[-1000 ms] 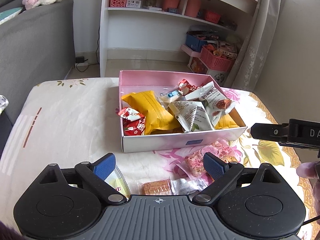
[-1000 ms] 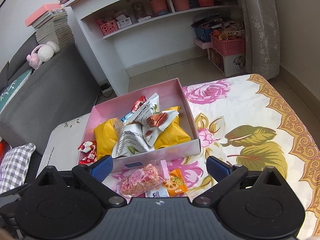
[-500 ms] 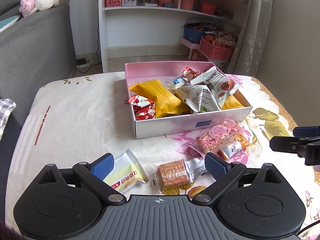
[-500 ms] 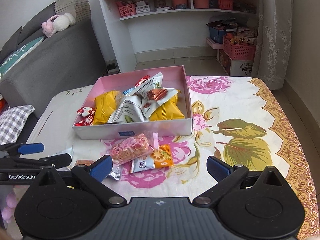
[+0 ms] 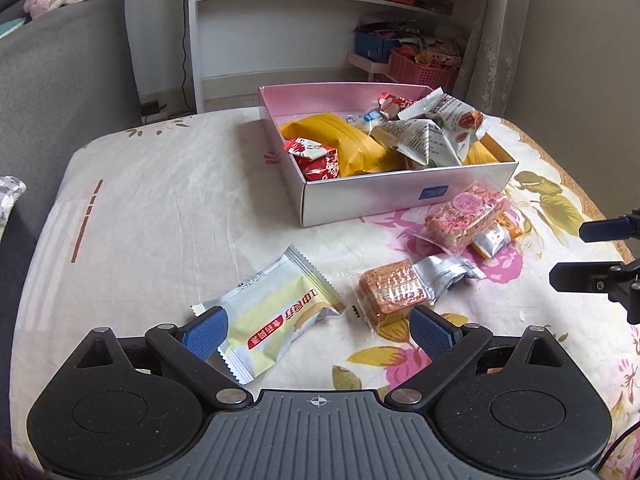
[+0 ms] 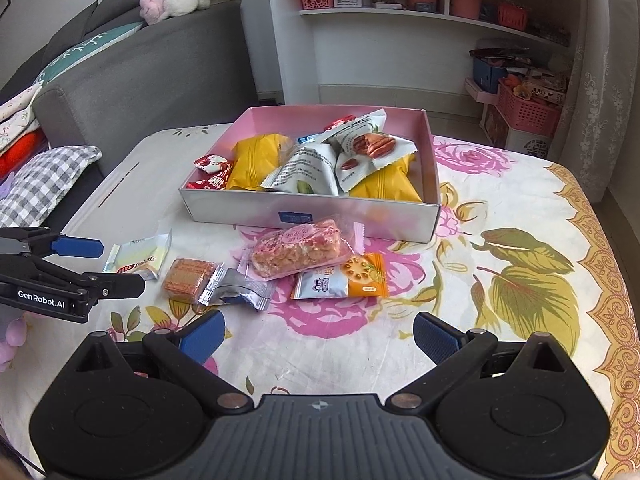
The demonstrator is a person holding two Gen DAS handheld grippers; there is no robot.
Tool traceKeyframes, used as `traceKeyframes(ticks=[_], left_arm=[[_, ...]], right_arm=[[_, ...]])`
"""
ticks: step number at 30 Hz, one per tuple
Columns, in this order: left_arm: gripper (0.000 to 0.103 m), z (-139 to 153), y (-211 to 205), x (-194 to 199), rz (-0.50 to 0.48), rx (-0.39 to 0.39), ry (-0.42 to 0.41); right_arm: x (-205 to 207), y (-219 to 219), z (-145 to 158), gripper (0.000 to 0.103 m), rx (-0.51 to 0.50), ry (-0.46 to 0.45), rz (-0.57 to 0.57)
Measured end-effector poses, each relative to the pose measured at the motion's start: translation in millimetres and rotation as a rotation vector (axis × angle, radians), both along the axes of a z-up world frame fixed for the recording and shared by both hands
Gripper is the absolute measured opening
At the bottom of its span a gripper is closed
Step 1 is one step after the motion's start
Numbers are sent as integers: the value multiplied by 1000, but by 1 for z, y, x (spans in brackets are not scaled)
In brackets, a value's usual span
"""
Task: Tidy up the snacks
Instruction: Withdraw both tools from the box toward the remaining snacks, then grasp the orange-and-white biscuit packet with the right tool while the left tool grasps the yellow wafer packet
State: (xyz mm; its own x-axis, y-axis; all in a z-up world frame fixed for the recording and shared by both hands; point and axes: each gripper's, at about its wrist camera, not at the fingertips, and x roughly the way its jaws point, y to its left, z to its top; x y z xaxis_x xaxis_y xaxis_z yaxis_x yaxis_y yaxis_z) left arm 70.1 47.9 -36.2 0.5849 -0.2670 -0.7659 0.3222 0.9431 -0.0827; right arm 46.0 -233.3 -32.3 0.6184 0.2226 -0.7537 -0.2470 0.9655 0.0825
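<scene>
A pink box [image 5: 400,200] [image 6: 240,210] on the table holds several snack packs, yellow, white and red. In front of it lie loose snacks: a pale yellow pack [image 5: 276,312] [image 6: 140,256], a brown biscuit pack [image 5: 394,292] [image 6: 188,276], a pink puffed-rice bar [image 5: 464,216] [image 6: 298,248] and an orange-white pack [image 5: 496,236] [image 6: 344,276]. My left gripper [image 5: 316,334] [image 6: 104,264] is open and empty, low over the pale yellow pack. My right gripper [image 6: 316,334] [image 5: 580,252] is open and empty, nearer than the loose snacks.
The table has a floral cloth [image 6: 520,264]. A grey sofa [image 5: 60,80] with a checked cushion [image 6: 40,184] stands to the left. A white shelf unit [image 6: 400,40] and red baskets [image 6: 528,112] stand behind on the floor.
Both grippers have pulled back from the box and risen, so the loose snacks in front of it now show in full. Both stay open and empty.
</scene>
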Motion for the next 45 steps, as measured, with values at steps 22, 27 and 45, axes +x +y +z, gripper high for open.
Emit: traceKeyframes(ticks=[22, 27, 45], left_arm=[[97, -33, 24, 30, -120, 102, -31], [96, -34, 25, 33, -123, 89, -23], [45, -21, 13, 30, -86, 75, 29]], right_arm=[[57, 2, -52, 92, -54, 32, 22], [64, 7, -56, 93, -65, 7, 26], [64, 6, -44, 49, -107, -11, 52]])
